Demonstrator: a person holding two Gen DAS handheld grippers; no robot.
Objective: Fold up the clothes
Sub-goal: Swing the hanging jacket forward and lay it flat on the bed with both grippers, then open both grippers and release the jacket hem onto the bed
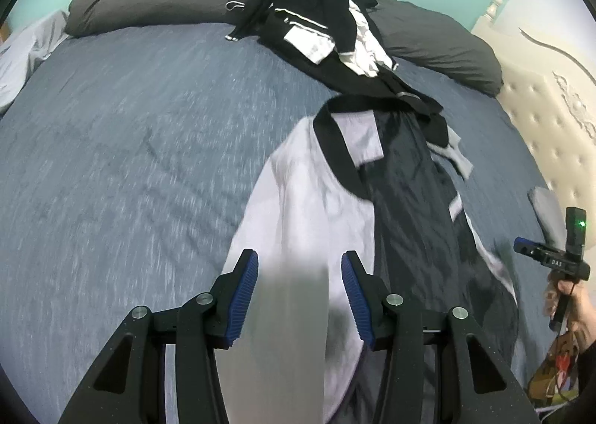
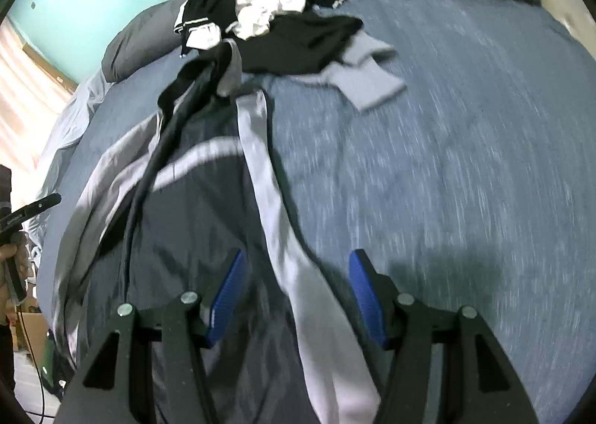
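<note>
Clothes, namely a dark navy and pale grey nylon jacket (image 1: 402,200), lie stretched lengthwise on the blue bed (image 1: 130,144) beneath both tools, left tool (image 1: 300,297) and right tool (image 2: 296,297) standing apart, gripping nothing, probably for smoothing.

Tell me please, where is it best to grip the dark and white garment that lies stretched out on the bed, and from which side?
Probably at the collar end: the black neckband of the dark and white garment lies open and raised on the blue bedcover, giving a firm edge. Come from above, one gripper to each side of the neckband, clear of the pile of clothes behind it.
</note>
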